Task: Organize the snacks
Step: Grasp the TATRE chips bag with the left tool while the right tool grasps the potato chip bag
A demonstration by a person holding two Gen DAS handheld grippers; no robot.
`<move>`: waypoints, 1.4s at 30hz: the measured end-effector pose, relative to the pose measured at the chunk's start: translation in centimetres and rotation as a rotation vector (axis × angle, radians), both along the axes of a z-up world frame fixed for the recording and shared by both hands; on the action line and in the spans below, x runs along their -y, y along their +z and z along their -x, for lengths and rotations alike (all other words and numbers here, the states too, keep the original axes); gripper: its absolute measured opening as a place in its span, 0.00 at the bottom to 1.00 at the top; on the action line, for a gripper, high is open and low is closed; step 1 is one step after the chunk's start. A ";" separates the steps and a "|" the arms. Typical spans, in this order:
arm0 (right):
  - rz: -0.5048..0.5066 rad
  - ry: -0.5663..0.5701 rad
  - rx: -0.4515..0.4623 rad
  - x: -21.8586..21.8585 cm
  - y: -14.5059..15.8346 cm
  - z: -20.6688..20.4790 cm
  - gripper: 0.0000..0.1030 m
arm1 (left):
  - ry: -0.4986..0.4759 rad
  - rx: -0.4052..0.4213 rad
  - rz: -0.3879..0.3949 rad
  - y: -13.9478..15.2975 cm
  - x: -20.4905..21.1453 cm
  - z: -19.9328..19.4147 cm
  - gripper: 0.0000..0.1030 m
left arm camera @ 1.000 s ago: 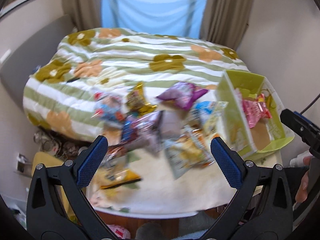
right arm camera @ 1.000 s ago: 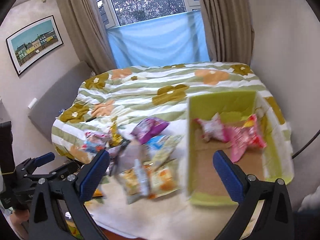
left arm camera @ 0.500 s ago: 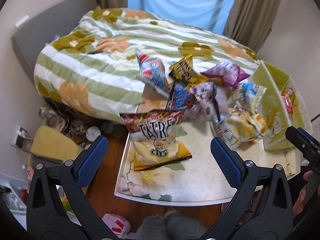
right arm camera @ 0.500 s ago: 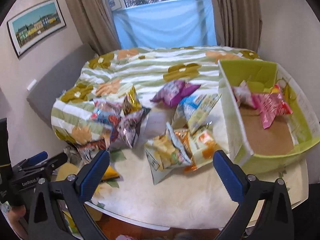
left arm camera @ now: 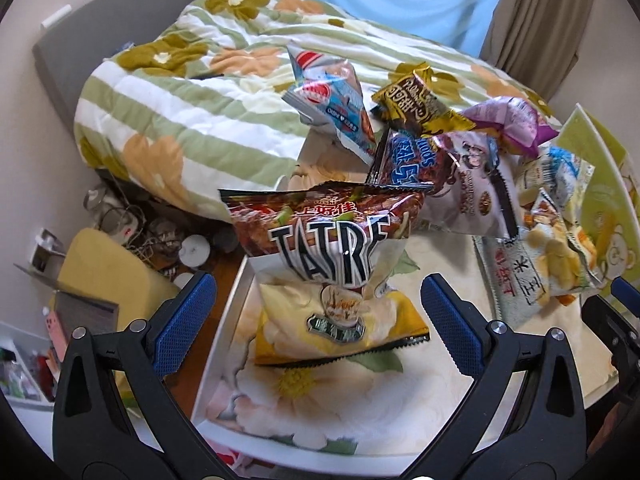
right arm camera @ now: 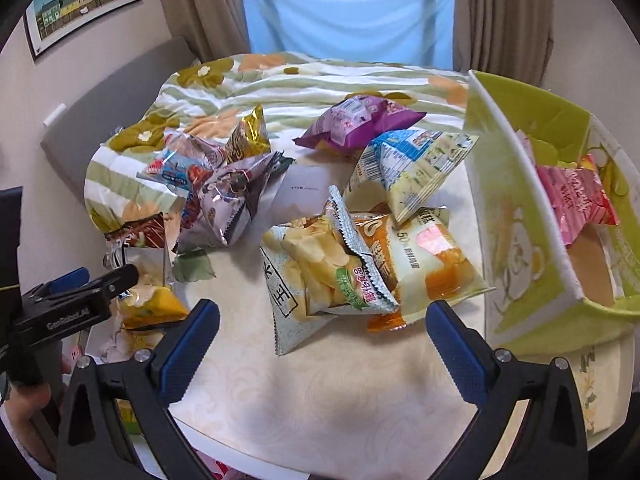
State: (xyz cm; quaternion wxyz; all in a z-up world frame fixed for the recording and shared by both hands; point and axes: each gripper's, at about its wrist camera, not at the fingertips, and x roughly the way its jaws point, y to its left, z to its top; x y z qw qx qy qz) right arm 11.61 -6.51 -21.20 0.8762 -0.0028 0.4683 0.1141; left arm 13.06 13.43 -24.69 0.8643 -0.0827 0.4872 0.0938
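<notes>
Several snack bags lie heaped on a white floral table (left arm camera: pixel 420 392). In the left wrist view a brown bag lettered TATRE (left arm camera: pixel 328 236) rests on a yellow bag (left arm camera: pixel 340 332), just ahead of my open left gripper (left arm camera: pixel 316 320), which holds nothing. In the right wrist view a pale chip bag (right arm camera: pixel 320 272) and an orange bag (right arm camera: pixel 432 264) lie just beyond my open, empty right gripper (right arm camera: pixel 320 344). A green box (right arm camera: pixel 516 208) at the right holds pink packets (right arm camera: pixel 572 200). My left gripper (right arm camera: pixel 108 280) shows at the left edge, beside the brown bag (right arm camera: pixel 138 234).
A purple bag (right arm camera: pixel 356 124), a blue-white bag (right arm camera: pixel 416 168) and a silver bag (right arm camera: pixel 228 200) lie further back. A green-striped floral duvet (left arm camera: pixel 192 120) borders the table's far side. Cables and clutter (left arm camera: pixel 132 224) cover the floor at the left.
The left gripper swung left and closed in on the brown and yellow bags at the table's left end. The right gripper lowered toward the chip bags. Both stayed open.
</notes>
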 end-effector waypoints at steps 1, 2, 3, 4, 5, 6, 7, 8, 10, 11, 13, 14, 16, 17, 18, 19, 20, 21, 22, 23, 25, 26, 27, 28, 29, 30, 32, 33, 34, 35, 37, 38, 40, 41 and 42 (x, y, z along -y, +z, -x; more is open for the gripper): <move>0.009 0.007 0.002 -0.1 -0.2 -0.2 1.00 | 0.003 -0.005 -0.004 -0.2 0.1 -0.3 0.99; 0.017 0.013 0.003 -0.2 -0.4 -0.4 1.00 | 0.004 -0.011 -0.008 -0.5 0.2 -0.7 0.99; 0.020 0.024 0.003 -0.3 -0.7 -0.7 1.00 | 0.004 -0.015 -0.014 -0.8 0.3 -1.0 0.99; 0.024 0.033 0.003 -0.5 -0.9 -0.9 1.00 | 0.003 -0.022 -0.023 -1.1 0.4 -1.3 0.99; 0.030 0.042 0.000 -0.7 -1.2 -1.1 1.00 | 0.003 -0.035 -0.037 -1.6 0.6 -1.7 0.99; 0.030 0.052 -0.005 -0.9 -1.4 -1.3 1.00 | 0.006 -0.049 -0.050 -2.1 0.8 -2.1 0.99; 0.034 0.064 -0.005 -1.2 -1.7 -1.4 1.00 | 0.009 -0.055 -0.054 -2.3 0.9 -2.4 0.99; 0.049 0.077 0.000 -1.4 -1.9 -1.5 1.00 | 0.013 -0.059 -0.061 -2.6 1.0 -2.5 0.98; 0.077 0.098 0.009 -1.9 -2.2 -1.7 1.00 | 0.009 -0.060 -0.100 -2.7 1.6 -2.8 0.96; 0.089 0.106 0.015 -2.1 -2.3 -1.8 1.00 | 0.008 -0.061 -0.112 -2.8 1.7 -3.0 0.94; 0.116 0.125 0.030 -2.4 -2.6 -2.0 1.00 | 0.005 -0.072 -0.125 -3.0 2.0 -3.2 0.85; 0.125 0.134 0.035 -2.6 -2.7 -2.1 1.00 | 0.008 -0.083 -0.121 -3.2 2.0 -3.3 0.85; 0.137 0.149 0.038 -2.8 -3.0 -2.5 1.00 | 0.011 -0.086 -0.116 -3.3 2.0 -3.2 0.83; 0.138 0.157 0.036 -2.9 -3.2 -2.6 1.00 | 0.009 -0.085 -0.118 -3.4 2.0 -3.2 0.83; 0.138 0.161 0.035 -3.0 -3.3 -2.8 1.00 | 0.006 -0.086 -0.120 -3.4 2.1 -3.1 0.82; 0.136 0.165 0.034 -3.0 -3.4 -2.9 1.00 | 0.003 -0.087 -0.123 -3.4 2.2 -3.0 0.82; 0.136 0.169 0.033 -3.1 -3.4 -3.1 1.00 | -0.001 -0.088 -0.125 -3.4 2.2 -3.0 0.81; 0.138 0.173 0.034 -3.2 -3.5 -3.2 1.00 | -0.004 -0.088 -0.127 -3.4 2.3 -2.9 0.81; 0.141 0.177 0.036 -3.2 -3.6 -3.4 1.00 | -0.006 -0.088 -0.129 -3.4 2.3 -2.8 0.80; 0.145 0.181 0.037 -3.3 -3.7 -3.4 1.00 | -0.008 -0.089 -0.130 -3.4 2.4 -2.8 0.80; 0.154 0.187 0.036 -3.5 -4.0 -3.7 1.00 | -0.011 -0.091 -0.130 -3.4 2.4 -2.7 0.78; 0.156 0.191 0.036 -3.5 -4.1 -3.8 1.00 | -0.012 -0.091 -0.130 -3.4 2.4 -2.7 0.77; 0.160 0.196 0.036 -3.7 -4.2 -3.9 1.00 | -0.015 -0.092 -0.129 -3.4 2.3 -2.7 0.76; 0.163 0.199 0.037 -3.8 -4.3 -4.1 1.00 | -0.018 -0.092 -0.129 -3.3 2.3 -2.5 0.75; 0.165 0.203 0.038 -3.9 -4.5 -4.1 1.00 | -0.022 -0.092 -0.128 -3.3 2.3 -2.4 0.74; 0.171 0.207 0.042 -4.1 -4.6 -4.2 1.00 | -0.026 -0.092 -0.129 -3.2 2.3 -2.3 0.73; 0.189 0.209 0.050 -4.4 -4.7 -4.2 1.00 | -0.033 -0.097 -0.123 -3.1 2.3 -2.2 0.72; 0.201 0.211 0.056 -4.6 -4.8 -4.2 1.00 | -0.035 -0.102 -0.114 -3.1 2.2 -2.1 0.71; 0.210 0.213 0.058 -4.8 -5.0 -4.2 1.00 | -0.034 -0.105 -0.100 -3.0 1.9 -2.1 0.71; 0.215 0.214 0.057 -5.0 -5.1 -4.2 1.00 | -0.033 -0.107 -0.088 -2.9 1.8 -2.0 0.70; 0.223 0.213 0.054 -5.2 -5.4 -4.4 0.99 | -0.034 -0.110 -0.073 -2.8 1.5 -1.8 0.70; 0.227 0.215 0.051 -5.3 -5.5 -4.4 0.97 | -0.037 -0.111 -0.070 -2.8 1.4 -1.7 0.69; 0.233 0.223 0.041 -5.4 -5.9 -4.6 0.90 | -0.046 -0.114 -0.069 -2.8 1.4 -1.5 0.69; 0.236 0.227 0.035 -5.5 -6.1 -4.5 0.87 | -0.051 -0.115 -0.068 -2.8 1.3 -1.4 0.68; 0.239 0.232 0.023 -5.7 -6.4 -4.5 0.82 | -0.054 -0.116 -0.067 -2.8 1.3 -1.3 0.68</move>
